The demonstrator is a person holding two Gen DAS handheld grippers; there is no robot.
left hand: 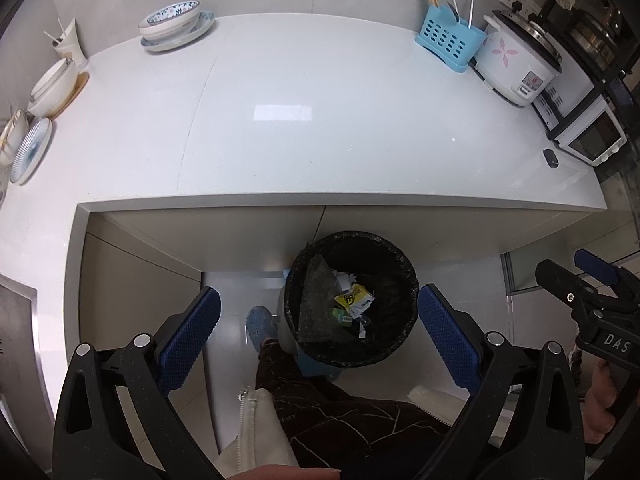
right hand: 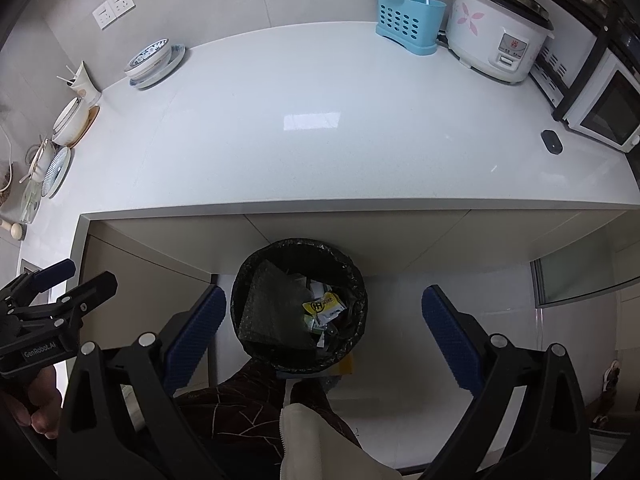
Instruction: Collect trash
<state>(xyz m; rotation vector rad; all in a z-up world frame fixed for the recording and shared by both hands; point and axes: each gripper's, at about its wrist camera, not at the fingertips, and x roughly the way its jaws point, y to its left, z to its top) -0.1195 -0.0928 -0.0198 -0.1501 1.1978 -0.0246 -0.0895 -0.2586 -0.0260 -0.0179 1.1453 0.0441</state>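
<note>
A trash bin with a black liner (left hand: 304, 312) stands on the floor below the counter edge; it also shows in the right wrist view (right hand: 256, 312). Inside lie a yellow wrapper (left hand: 353, 299) (right hand: 322, 305), white scraps and a sheet of bubble wrap (left hand: 320, 304). My left gripper (left hand: 318, 340) is open and empty, held above the bin with a finger on either side of it. My right gripper (right hand: 322, 340) is open and empty, also above the bin. Each gripper shows at the edge of the other's view.
The white counter (left hand: 320, 140) carries stacked bowls (left hand: 172, 24), plates at the left, a blue utensil caddy (left hand: 448, 40), a rice cooker (left hand: 516, 64), a toaster oven (left hand: 588, 136) and a small black object (left hand: 551, 158). The person's legs and a slipper (left hand: 260, 324) are beside the bin.
</note>
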